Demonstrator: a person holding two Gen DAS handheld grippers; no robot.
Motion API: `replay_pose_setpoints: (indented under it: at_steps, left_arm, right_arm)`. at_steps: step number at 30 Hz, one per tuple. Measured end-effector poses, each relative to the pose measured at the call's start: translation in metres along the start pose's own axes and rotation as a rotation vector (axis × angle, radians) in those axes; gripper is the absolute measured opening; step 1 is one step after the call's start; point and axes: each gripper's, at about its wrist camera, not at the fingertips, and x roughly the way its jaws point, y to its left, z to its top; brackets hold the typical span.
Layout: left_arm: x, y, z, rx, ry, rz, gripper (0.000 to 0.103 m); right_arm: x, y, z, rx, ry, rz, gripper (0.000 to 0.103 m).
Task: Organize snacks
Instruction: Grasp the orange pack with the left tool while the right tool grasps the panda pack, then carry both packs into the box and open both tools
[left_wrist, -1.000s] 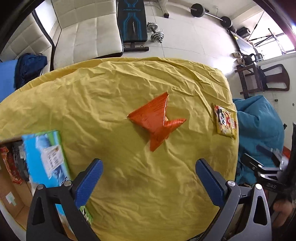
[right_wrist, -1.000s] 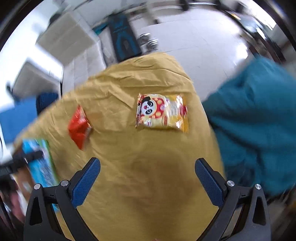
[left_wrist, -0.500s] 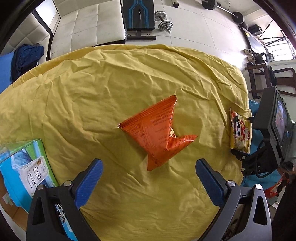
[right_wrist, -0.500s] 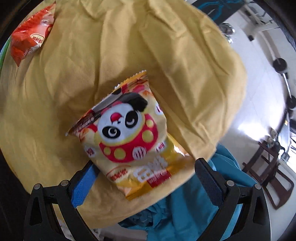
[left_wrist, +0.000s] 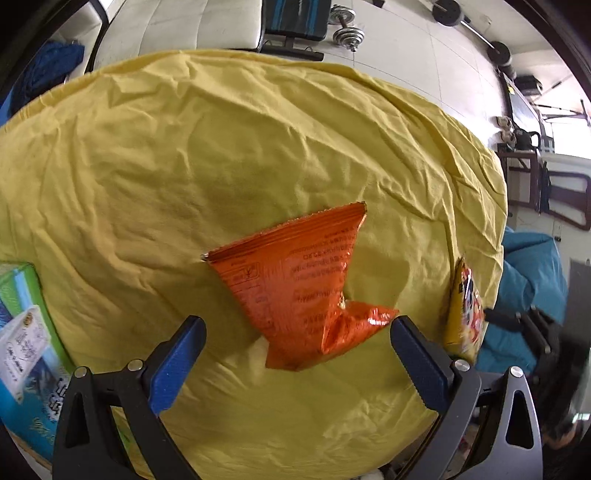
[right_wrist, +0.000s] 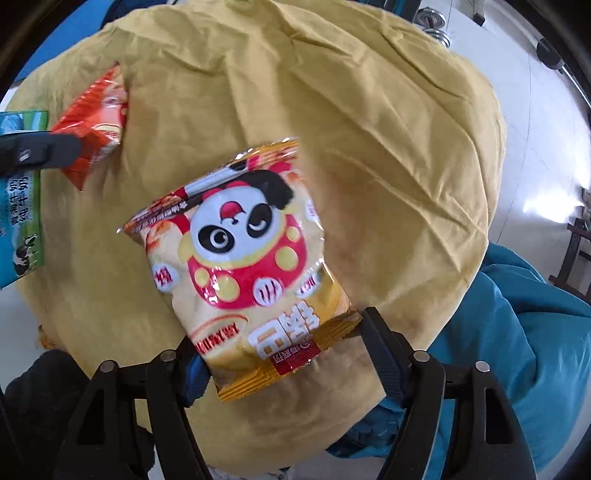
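Left wrist view: the left tongs stand wide apart over a table draped in a wrinkled yellow cloth. An orange snack bag lies flat near the middle of the table, printed back side up, its twisted lower end reaching down between the two blue fingertips. Neither fingertip touches the bag. At the right edge of the table a yellow snack bag shows edge-on and blurred, with part of the other tool just beyond it. At the left edge of the table sits a blue and green carton with a white label. Beyond the far side of the table are a white cushioned seat and dumbbells on a tiled floor; a teal cloth lies to the right of the table.

Right wrist view: the right tongs are clamped on the lower edge of the yellow snack bag, which carries a panda picture. The bag fills the middle of the view in front of the table, and I cannot tell whether its far end rests on the cloth. The orange snack bag lies toward the left side of the table, with a dark finger of the left tongs over its near end. The carton sits at the left edge of the table, and the teal cloth lies off the right edge.
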Motion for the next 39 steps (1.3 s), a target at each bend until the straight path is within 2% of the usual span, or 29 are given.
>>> replay_pose_setpoints:
  at_steps: [2, 3, 6, 7, 9, 10, 13, 15, 20, 21, 22, 23, 28, 32, 36, 39]
  left_arm:
    - [0.003, 0.002, 0.003, -0.03, -0.01, -0.024, 0.101]
    - [0.003, 0.003, 0.005, -0.047, -0.023, -0.031, 0.098]
    - [0.002, 0.009, 0.005, -0.097, -0.047, -0.074, 0.078]
    - [0.002, 0.009, 0.005, -0.1, -0.049, -0.08, 0.076]
    - [0.0, 0.01, 0.006, -0.091, -0.056, -0.075, 0.072]
    - [-0.002, 0.01, 0.005, -0.075, -0.066, -0.061, 0.065]
    - [-0.003, 0.004, 0.001, -0.005, -0.078, 0.001, 0.057]
    - [-0.001, -0.003, -0.003, 0.047, -0.081, 0.043, 0.057]
    - [0.0, -0.003, -0.022, 0.151, -0.064, 0.1, 0.057]
    - [0.0, -0.001, -0.024, 0.155, -0.057, 0.1, 0.059]
    - [0.0, 0.0, -0.026, 0.152, -0.051, 0.091, 0.06]
    - [0.0, 0.004, -0.028, 0.139, -0.046, 0.079, 0.061]
    - [-0.01, 0.028, -0.034, 0.051, -0.032, -0.023, 0.064]
    - [-0.018, 0.05, -0.035, -0.045, -0.037, -0.136, 0.07]
    - [-0.014, 0.077, -0.029, -0.158, -0.04, -0.176, 0.07]
    - [-0.008, 0.08, -0.028, -0.207, -0.05, -0.185, 0.07]
  right_arm:
    - [-0.007, -0.002, -0.006, -0.007, -0.019, 0.015, 0.085]
    - [-0.011, -0.003, -0.009, -0.01, -0.022, 0.017, 0.085]
    - [-0.022, -0.006, -0.018, -0.029, -0.058, -0.015, 0.085]
    - [-0.026, -0.01, -0.017, -0.023, -0.071, -0.015, 0.085]
    - [-0.031, -0.009, -0.014, -0.013, -0.093, -0.019, 0.085]
    - [-0.035, -0.01, -0.011, -0.017, -0.11, -0.02, 0.085]
    - [-0.038, 0.008, 0.008, -0.071, -0.109, -0.051, 0.085]
    - [-0.036, 0.016, 0.018, -0.11, -0.091, -0.072, 0.089]
    - [-0.016, 0.023, 0.04, -0.133, -0.006, -0.068, 0.089]
    - [-0.013, 0.025, 0.043, -0.128, 0.003, -0.058, 0.087]
    - [-0.01, 0.029, 0.046, -0.113, 0.006, -0.058, 0.076]
    - [-0.008, 0.03, 0.049, -0.088, 0.008, -0.067, 0.071]
    - [-0.012, 0.026, 0.045, 0.039, -0.048, -0.124, 0.069]
    - [-0.015, 0.027, 0.028, 0.206, -0.059, -0.074, 0.069]
    - [-0.025, 0.02, 0.008, 0.263, -0.103, -0.048, 0.068]
    - [-0.028, 0.025, 0.0, 0.3, -0.117, -0.058, 0.065]
